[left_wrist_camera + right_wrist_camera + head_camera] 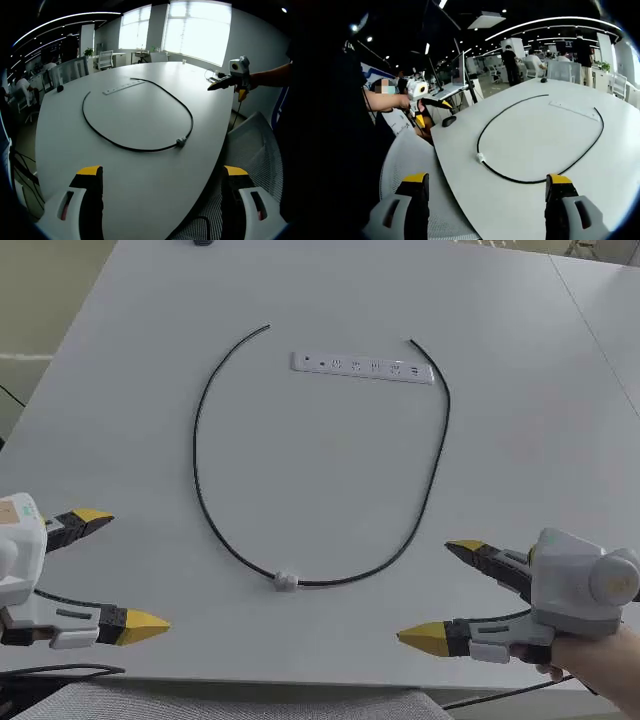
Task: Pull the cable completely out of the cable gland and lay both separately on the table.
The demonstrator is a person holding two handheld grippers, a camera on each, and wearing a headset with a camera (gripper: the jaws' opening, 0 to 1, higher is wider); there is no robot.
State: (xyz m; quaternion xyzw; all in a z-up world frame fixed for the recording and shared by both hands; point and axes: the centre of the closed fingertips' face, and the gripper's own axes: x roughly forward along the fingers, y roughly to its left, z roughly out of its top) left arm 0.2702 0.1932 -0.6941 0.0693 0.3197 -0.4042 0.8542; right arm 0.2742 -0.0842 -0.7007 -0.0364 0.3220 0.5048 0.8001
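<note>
A long black cable (pixel 196 440) lies in a wide U on the white table, both ends pointing away from me. A small white cable gland (pixel 285 580) sits threaded on it at the bottom of the loop; I also see the gland (pixel 181 143) in the left gripper view and the gland (pixel 480 157) in the right gripper view. My left gripper (pixel 98 570) hovers open at the near left edge, well left of the gland. At the near right my right gripper (pixel 445 590) is open too, with nothing between its yellow-tipped jaws.
A white power strip (pixel 362 367) lies flat inside the top of the loop. The table's near edge (pixel 300 680) runs just below the grippers, with a grey mesh chair back (pixel 200 705) under it. Thin black leads trail off both grippers.
</note>
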